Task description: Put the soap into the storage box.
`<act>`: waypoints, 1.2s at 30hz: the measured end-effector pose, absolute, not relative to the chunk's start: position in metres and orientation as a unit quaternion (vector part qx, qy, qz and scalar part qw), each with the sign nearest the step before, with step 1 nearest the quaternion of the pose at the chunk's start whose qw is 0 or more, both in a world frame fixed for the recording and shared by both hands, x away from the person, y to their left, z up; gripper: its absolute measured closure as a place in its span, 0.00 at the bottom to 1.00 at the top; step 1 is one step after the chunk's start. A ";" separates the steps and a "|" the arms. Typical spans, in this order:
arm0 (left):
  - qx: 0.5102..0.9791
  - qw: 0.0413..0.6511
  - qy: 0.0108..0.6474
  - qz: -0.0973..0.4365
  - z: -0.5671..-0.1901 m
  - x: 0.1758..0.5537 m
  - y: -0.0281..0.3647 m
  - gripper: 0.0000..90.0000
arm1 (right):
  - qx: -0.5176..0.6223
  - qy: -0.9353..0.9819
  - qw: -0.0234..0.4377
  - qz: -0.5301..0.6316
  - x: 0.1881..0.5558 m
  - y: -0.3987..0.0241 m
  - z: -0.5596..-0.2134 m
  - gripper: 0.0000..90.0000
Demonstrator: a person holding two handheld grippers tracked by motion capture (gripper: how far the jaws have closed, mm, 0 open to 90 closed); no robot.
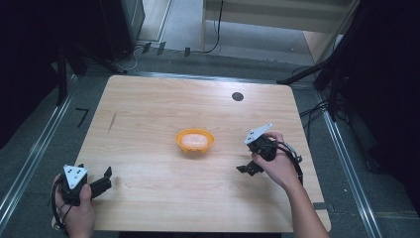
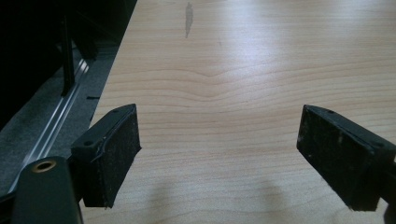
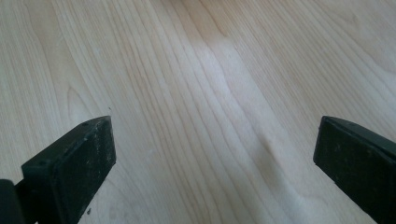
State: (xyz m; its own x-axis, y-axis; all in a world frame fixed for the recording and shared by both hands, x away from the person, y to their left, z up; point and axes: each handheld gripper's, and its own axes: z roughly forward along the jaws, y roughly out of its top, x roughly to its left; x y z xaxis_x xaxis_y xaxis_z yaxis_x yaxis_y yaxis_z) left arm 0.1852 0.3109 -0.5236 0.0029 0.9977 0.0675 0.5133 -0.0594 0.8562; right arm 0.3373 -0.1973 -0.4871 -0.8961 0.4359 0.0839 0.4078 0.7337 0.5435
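An orange bowl (image 1: 195,140) with a pale lump inside sits near the middle of the wooden table (image 1: 148,99). My right gripper (image 1: 246,169) is held to the right of the bowl, low over the table and apart from it. In the right gripper view its jaws stand wide apart, so the right gripper (image 3: 215,154) is open with only bare wood between them. My left gripper (image 1: 107,178) rests at the near left corner, far from the bowl. The left gripper (image 2: 219,144) is also open with nothing between its pads.
A small black round mark (image 1: 237,96) lies near the table's far edge, and a dark streak (image 1: 112,122) marks the left side. Metal rails (image 1: 34,153) run along the floor on both sides. Black stands and cables (image 1: 317,74) crowd the far right corner.
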 end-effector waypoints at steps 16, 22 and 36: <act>0.628 0.328 0.601 0.370 -0.524 0.185 0.311 0.15 | 0.285 0.901 0.037 0.324 0.307 -0.248 -0.504 0.00; 0.628 0.327 0.600 0.371 -0.524 0.185 0.310 0.15 | 0.306 0.890 0.045 0.336 0.295 -0.268 -0.512 0.00; 0.630 0.327 0.598 0.373 -0.523 0.185 0.310 0.15 | 0.349 0.856 0.071 0.375 0.263 -0.309 -0.530 0.00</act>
State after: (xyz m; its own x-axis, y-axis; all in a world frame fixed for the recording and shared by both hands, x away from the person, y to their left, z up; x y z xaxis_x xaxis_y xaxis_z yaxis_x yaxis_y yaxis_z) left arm 0.1845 0.3098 -0.5235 0.0061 0.9969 0.0787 0.5094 -0.0708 0.8576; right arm 0.2629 -0.3087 -0.5301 -0.7465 0.6505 0.1403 0.5439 0.4749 0.6918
